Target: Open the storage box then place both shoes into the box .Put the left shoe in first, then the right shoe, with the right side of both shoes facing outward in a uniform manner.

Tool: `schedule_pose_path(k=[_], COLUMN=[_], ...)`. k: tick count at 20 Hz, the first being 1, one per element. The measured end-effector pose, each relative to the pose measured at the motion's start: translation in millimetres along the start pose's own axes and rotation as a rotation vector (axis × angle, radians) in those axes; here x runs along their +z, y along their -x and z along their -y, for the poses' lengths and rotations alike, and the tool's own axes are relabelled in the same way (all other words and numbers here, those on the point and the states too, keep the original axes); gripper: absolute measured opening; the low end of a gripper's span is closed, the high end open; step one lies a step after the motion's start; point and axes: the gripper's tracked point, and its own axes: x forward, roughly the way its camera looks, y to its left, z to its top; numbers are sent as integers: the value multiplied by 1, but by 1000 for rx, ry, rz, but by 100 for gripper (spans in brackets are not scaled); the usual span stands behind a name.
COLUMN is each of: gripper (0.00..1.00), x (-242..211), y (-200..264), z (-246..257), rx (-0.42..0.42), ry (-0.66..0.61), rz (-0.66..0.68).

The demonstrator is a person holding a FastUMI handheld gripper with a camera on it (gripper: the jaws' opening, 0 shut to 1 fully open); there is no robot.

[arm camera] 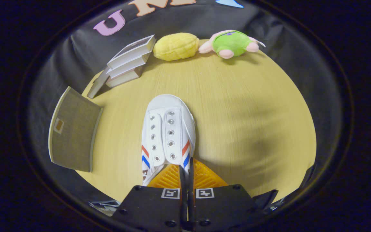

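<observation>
Wooden counter (pixel 237 106): my claw (pixel 187 172) is clamped on the white shoe's (pixel 167 129) heel rim, toe at 12 o'clock. Storage box (pixel 72 130) at 9, books (pixel 129 62) at 11.

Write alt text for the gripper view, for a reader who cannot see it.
The gripper has its fingers closed on the rear of a white shoe, whose toe points away across a round wooden table. To the left is a grey storage box; beyond lie stacked books, a yellow plush and a green plush.
</observation>
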Motion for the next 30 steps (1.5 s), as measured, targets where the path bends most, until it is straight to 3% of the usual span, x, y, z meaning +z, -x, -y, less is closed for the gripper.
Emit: schedule_pose_path(k=[12,30], gripper=[4,4], x=[35,54], y=[59,107], z=[-93,-283], rx=[96,246], ry=[-119,-121], rz=[58,122])
